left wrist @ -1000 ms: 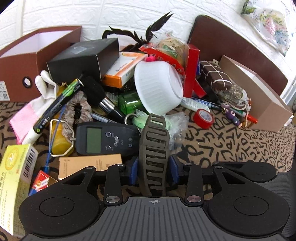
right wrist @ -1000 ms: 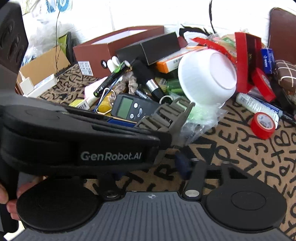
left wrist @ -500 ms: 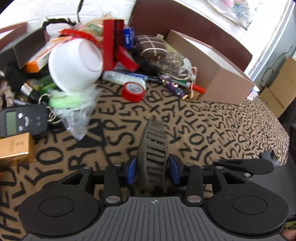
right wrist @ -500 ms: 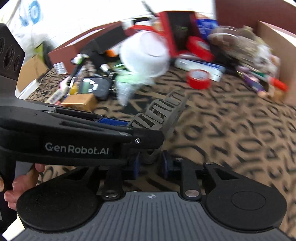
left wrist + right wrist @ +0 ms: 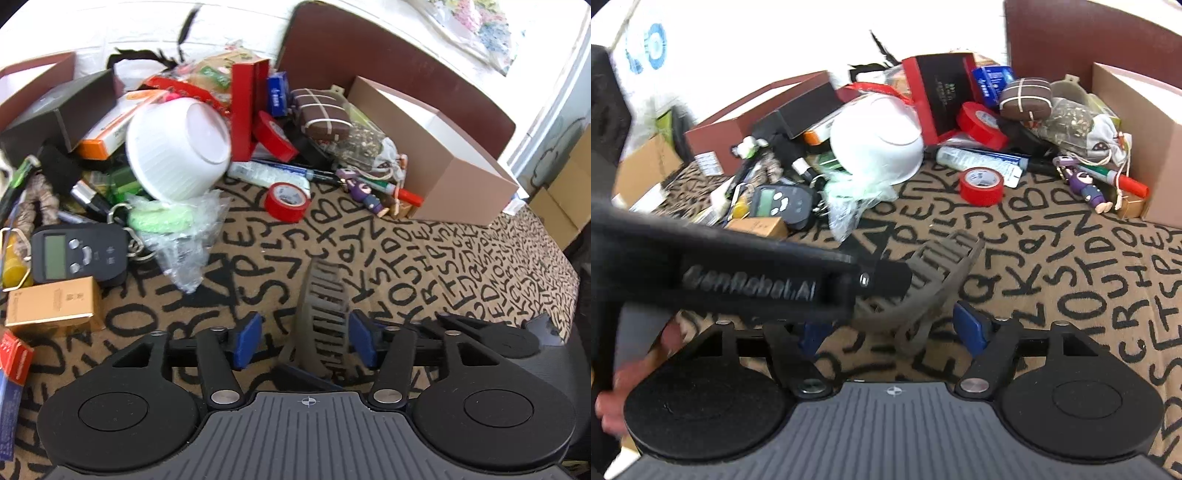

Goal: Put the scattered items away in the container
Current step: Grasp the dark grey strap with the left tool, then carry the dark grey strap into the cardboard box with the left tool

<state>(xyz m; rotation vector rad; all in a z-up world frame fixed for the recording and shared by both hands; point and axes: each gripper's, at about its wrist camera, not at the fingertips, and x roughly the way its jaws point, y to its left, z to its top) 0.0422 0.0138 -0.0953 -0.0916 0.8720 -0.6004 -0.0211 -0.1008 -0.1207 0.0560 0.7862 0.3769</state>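
A pile of scattered items lies on the letter-print cloth: a white bowl (image 5: 177, 147) on its side, a red tape roll (image 5: 287, 201), a black handheld meter (image 5: 79, 254), a gold box (image 5: 51, 301), a green sponge in plastic (image 5: 162, 218) and pens. An open tan cardboard box (image 5: 439, 162) stands at the right. My left gripper (image 5: 327, 295) hovers low over bare cloth with its carriages spread apart; only one blurred finger shows. It crosses the right wrist view (image 5: 945, 258). My right gripper's own fingers are hidden behind it; its blue carriages (image 5: 971, 325) stand apart.
A dark brown box (image 5: 746, 114) and a black box (image 5: 62, 107) stand at the back left. A red upright case (image 5: 245, 107), a brown pouch (image 5: 323, 116) and a doll figure (image 5: 1089, 188) lie near the tan box. A brown chair back (image 5: 369, 59) rises behind.
Both grippers swung right from the pile toward the tan box, then back a little left. The carriages of both grippers have spread apart from the shut position.
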